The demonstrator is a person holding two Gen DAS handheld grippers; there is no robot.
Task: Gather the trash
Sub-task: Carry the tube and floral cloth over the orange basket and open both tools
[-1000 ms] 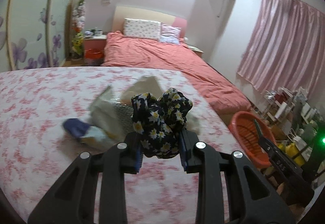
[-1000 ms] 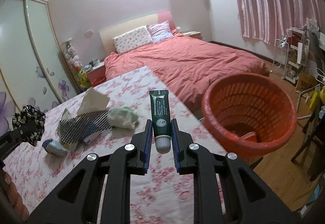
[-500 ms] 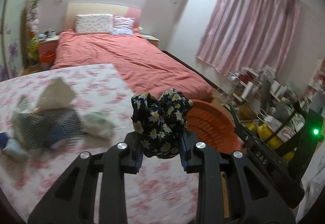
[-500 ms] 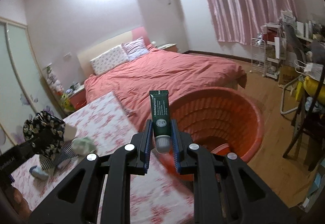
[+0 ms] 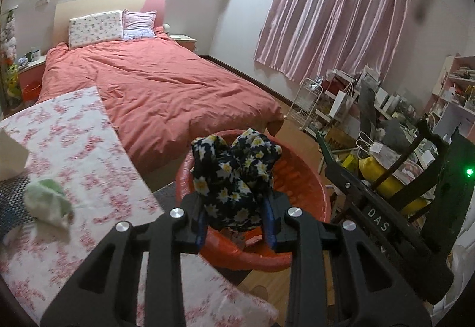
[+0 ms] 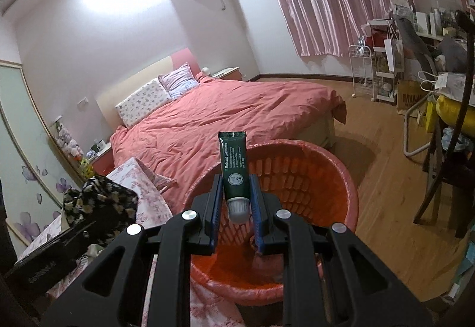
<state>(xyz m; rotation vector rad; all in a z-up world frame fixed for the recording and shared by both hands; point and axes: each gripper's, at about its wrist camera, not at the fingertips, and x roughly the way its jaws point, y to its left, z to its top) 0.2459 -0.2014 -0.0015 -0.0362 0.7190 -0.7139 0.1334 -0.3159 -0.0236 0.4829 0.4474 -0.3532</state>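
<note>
My left gripper (image 5: 234, 223) is shut on a black floral cloth bundle (image 5: 234, 178) and holds it over the near rim of the orange trash basket (image 5: 308, 193). My right gripper (image 6: 236, 214) is shut on a dark green tube (image 6: 234, 169) with a white cap, held upright above the same basket (image 6: 326, 178). The left gripper with the floral bundle (image 6: 101, 199) shows at the left of the right wrist view. A crumpled green-white wad (image 5: 47, 202) lies on the floral tablecloth (image 5: 74, 155).
A bed with a salmon cover (image 5: 154, 89) stands behind the basket. A dark chair (image 5: 409, 208) and cluttered shelves (image 5: 356, 107) are on the right. A netted tissue box (image 5: 12, 202) sits at the table's left edge. Wooden floor (image 6: 386, 223) lies right of the basket.
Both grippers swung right from over the table to above the orange basket, still holding the floral bundle and the green tube. The table items slid to the left of view.
</note>
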